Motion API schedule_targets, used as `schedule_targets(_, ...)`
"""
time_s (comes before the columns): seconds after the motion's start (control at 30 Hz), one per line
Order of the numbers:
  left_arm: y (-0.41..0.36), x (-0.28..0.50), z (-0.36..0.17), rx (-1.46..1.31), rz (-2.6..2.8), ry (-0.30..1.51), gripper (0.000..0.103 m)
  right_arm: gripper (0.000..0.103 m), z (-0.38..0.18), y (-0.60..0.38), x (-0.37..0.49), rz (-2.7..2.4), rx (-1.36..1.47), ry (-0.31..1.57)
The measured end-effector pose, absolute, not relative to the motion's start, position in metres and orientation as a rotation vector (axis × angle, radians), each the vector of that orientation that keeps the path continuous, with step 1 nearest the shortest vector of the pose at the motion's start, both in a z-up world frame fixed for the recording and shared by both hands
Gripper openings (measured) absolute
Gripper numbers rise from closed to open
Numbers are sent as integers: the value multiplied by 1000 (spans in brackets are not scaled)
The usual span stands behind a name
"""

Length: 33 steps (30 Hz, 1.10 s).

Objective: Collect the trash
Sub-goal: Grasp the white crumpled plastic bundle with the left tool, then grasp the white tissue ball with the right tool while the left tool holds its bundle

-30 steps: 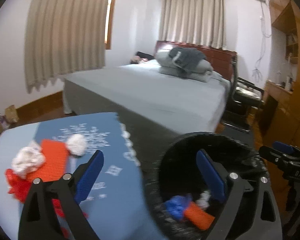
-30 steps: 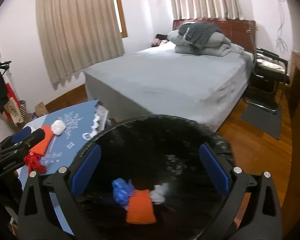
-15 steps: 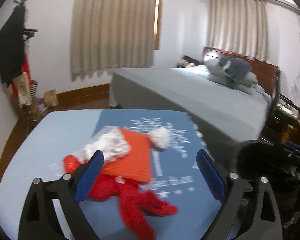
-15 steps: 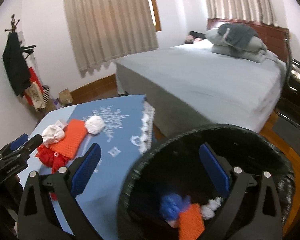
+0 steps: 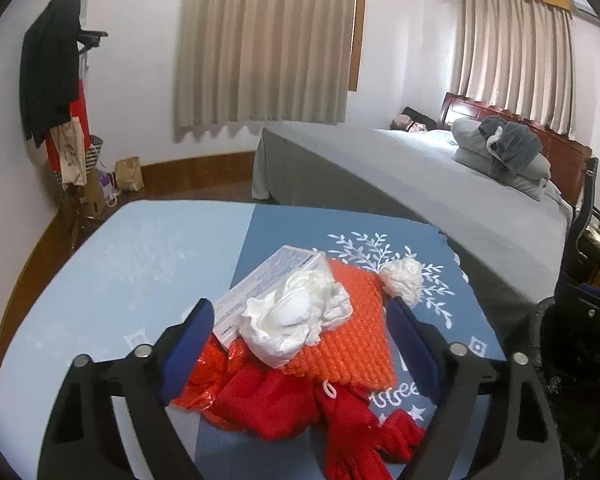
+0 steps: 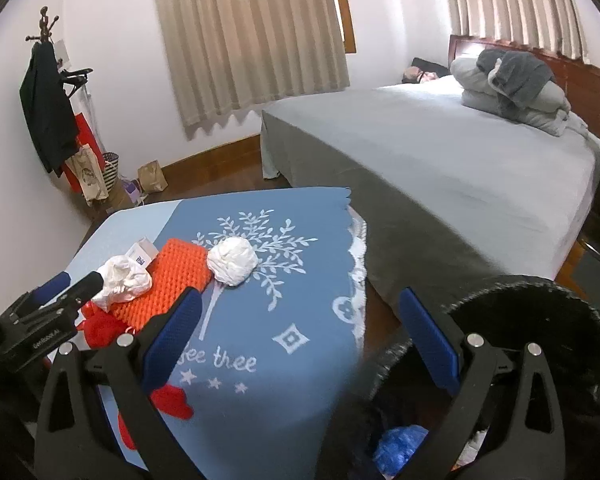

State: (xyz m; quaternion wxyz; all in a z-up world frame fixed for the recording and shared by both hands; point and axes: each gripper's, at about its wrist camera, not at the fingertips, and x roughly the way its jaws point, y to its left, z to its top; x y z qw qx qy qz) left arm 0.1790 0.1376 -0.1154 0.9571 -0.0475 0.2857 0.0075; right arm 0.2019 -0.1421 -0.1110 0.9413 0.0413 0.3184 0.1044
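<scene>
Swung away from the black bin [image 6: 540,320] toward the desk [image 5: 140,264], the left hand-held gripper [image 5: 300,328], jaws closing but gripping nothing yet, brackets the crumpled white tissue [image 5: 296,320] atop the orange knit [image 5: 344,344]; the right hand-held gripper [image 6: 300,332] hangs released beside the bin.

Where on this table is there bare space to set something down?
The light blue half of the table, left of the small box, is bare. So is the printed cloth between the white wad and the lace edge. The pile around the orange pad and red gloves is crowded.
</scene>
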Motion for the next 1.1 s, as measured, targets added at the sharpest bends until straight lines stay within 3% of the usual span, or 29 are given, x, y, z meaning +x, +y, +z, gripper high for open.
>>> schedule_targets(0.3, 134, 196, -130, -107, 6, 604, 72, 96, -127, -128, 228, 221, 79, 688)
schedule_targets(0.5, 133, 208, -140, -104, 2, 622, 50, 96, -134, -122, 244, 222, 67, 696)
schedule_targets(0.57, 134, 211, -143, -106, 0, 630, 36, 96, -136, -120, 248, 223, 66, 701)
schedule_targets(0.67, 138, 214, -147, -125, 1, 640, 30, 96, -140, -116, 254, 229, 66, 707)
schedule_targets(0.83, 147, 215, -144, -141, -2, 620, 24, 96, -148, -104, 270, 245, 67, 719)
schedule_targets(1.1, 157, 221, -138, -152, 14, 594, 23, 96, -161, -82, 298, 271, 54, 742)
